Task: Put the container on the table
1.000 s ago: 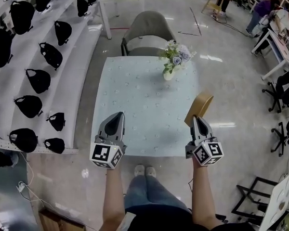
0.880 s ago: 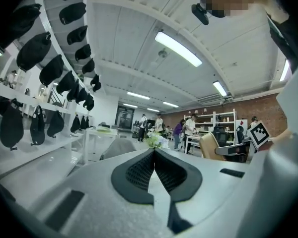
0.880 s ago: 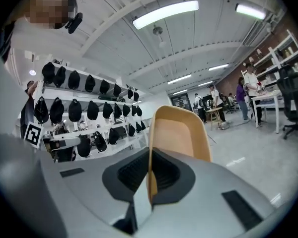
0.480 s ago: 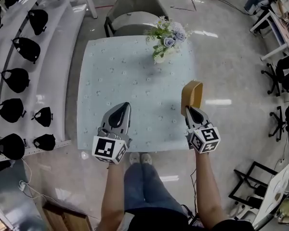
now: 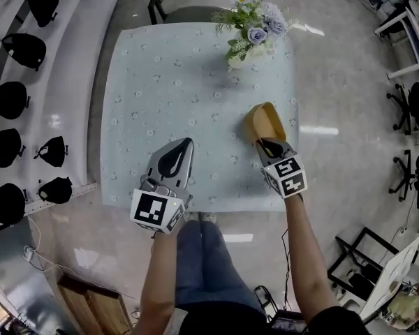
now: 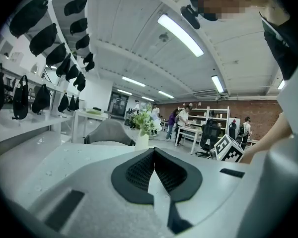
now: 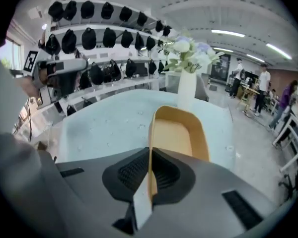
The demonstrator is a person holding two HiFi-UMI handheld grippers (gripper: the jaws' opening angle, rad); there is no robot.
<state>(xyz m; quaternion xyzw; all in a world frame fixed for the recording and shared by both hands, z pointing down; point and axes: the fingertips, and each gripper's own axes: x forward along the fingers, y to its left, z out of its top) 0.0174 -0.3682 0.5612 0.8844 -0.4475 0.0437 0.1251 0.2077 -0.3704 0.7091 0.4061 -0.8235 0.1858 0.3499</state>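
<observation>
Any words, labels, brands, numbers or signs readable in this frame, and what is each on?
No words or numbers can be read.
The left cube and the right cube carry only square black-and-white markers, no letters.
The container shows no label.

One container (image 5: 264, 123), one table (image 5: 167, 82), one flower vase (image 5: 255, 30), two grippers (image 5: 186, 142) (image 5: 263, 144).
</observation>
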